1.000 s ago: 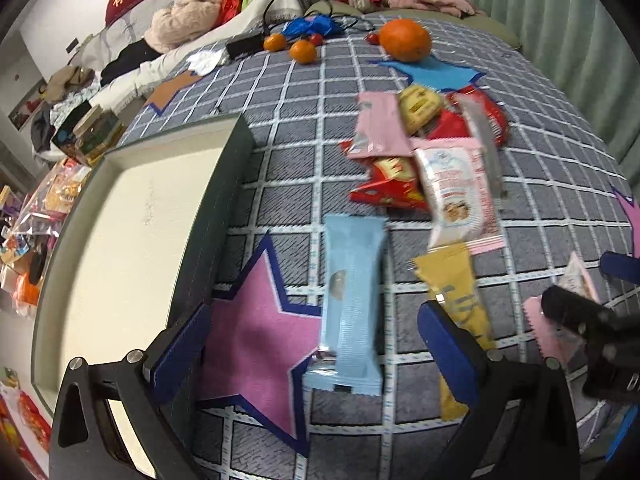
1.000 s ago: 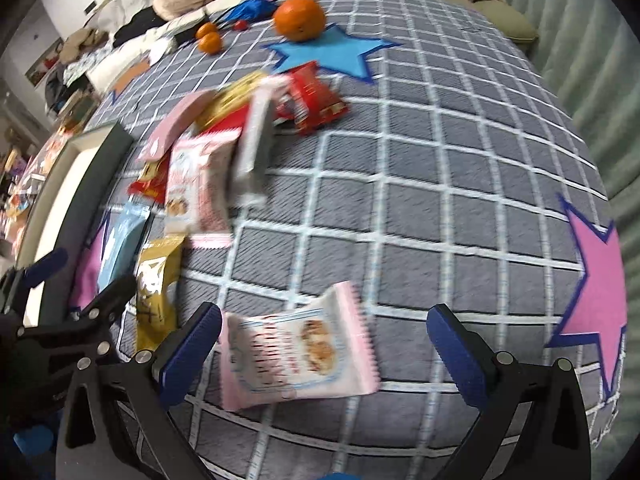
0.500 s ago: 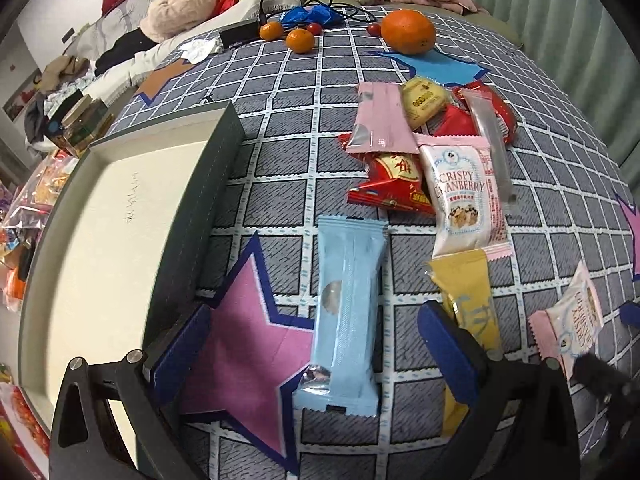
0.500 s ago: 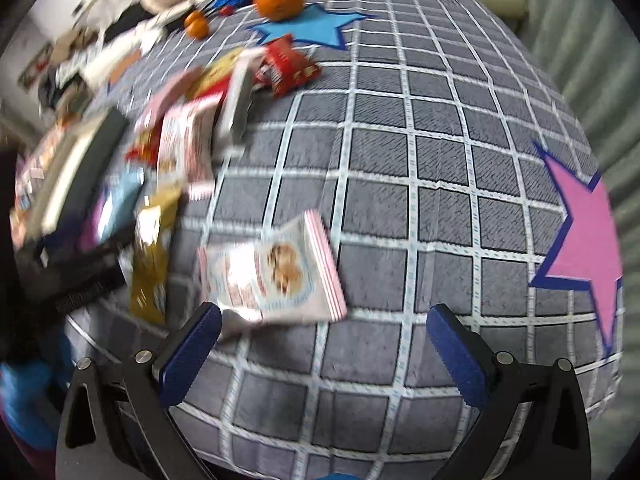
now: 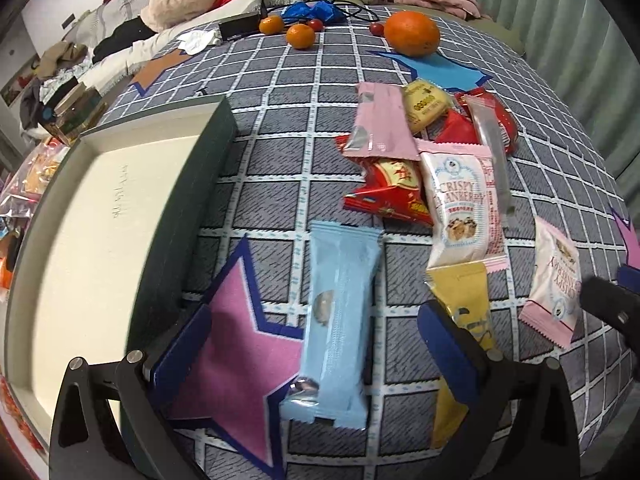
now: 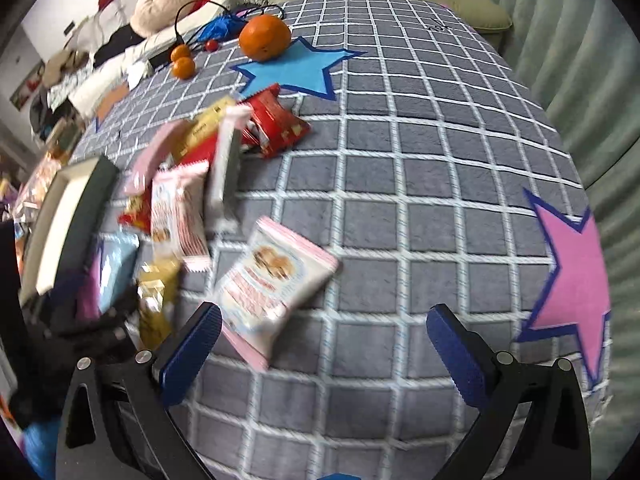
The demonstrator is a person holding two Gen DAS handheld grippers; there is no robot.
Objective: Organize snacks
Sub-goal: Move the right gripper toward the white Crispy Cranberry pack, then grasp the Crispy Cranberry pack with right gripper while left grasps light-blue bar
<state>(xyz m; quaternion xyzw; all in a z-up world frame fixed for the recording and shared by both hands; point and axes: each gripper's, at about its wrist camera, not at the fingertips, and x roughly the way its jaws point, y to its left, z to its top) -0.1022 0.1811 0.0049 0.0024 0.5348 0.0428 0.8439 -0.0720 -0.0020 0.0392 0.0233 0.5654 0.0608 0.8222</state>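
Observation:
Snack packets lie on a grey checked cloth. My left gripper (image 5: 316, 344) is open, its jaws either side of a light blue bar packet (image 5: 340, 316). A yellow packet (image 5: 460, 300) lies by its right finger. A cranberry packet (image 5: 460, 204), red packets (image 5: 392, 192) and a pink packet (image 5: 380, 124) lie beyond. An empty tray (image 5: 80, 220) with dark rim sits left. My right gripper (image 6: 324, 344) is open, just short of a pink-edged cookie packet (image 6: 272, 276), which also shows in the left wrist view (image 5: 556, 284).
A big orange (image 5: 412, 34) and small oranges (image 5: 300, 36) sit at the far side by cables. Star patches mark the cloth: pink (image 5: 232, 344), blue (image 6: 292, 68), pink (image 6: 572, 280). Clothes and bags pile left. The cloth drops off near the curtain on the right.
My left gripper has stayed over the blue bar while its view shifted slightly. My right gripper has swung right and back, so the cookie packet now sits toward its left finger.

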